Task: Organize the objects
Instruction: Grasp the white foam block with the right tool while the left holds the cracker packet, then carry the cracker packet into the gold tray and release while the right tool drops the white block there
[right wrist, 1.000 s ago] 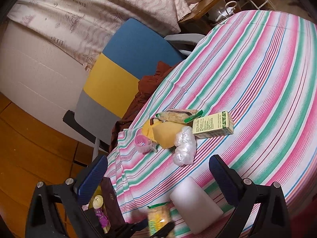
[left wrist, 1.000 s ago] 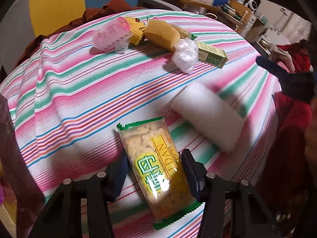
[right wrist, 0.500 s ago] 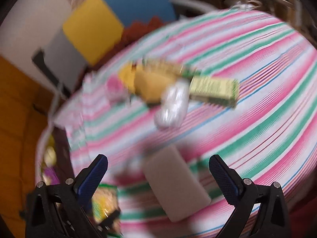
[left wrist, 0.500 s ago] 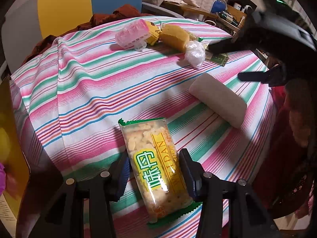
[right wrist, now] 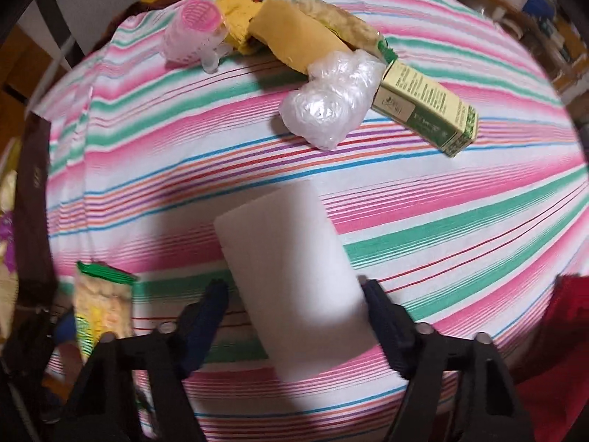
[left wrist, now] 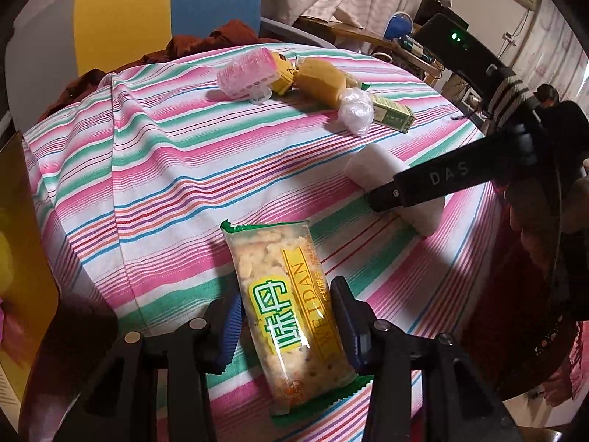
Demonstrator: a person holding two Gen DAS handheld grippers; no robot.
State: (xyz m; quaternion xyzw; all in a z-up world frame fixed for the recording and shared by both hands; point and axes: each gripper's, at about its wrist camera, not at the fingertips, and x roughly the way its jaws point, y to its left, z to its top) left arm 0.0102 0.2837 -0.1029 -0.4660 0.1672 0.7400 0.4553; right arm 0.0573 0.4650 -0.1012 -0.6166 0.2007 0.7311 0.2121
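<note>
My left hand-held gripper (left wrist: 287, 326) is clamped on the green-edged cracker packet (left wrist: 289, 316) near the striped worktop's (left wrist: 154, 169) front edge. My right hand-held gripper (right wrist: 294, 302) now straddles the white foam block (right wrist: 294, 280), jaws apart; a second ago it hung well above. Between the block and the far cluster around the green carton (right wrist: 423, 108), the cloth lies open.
</note>
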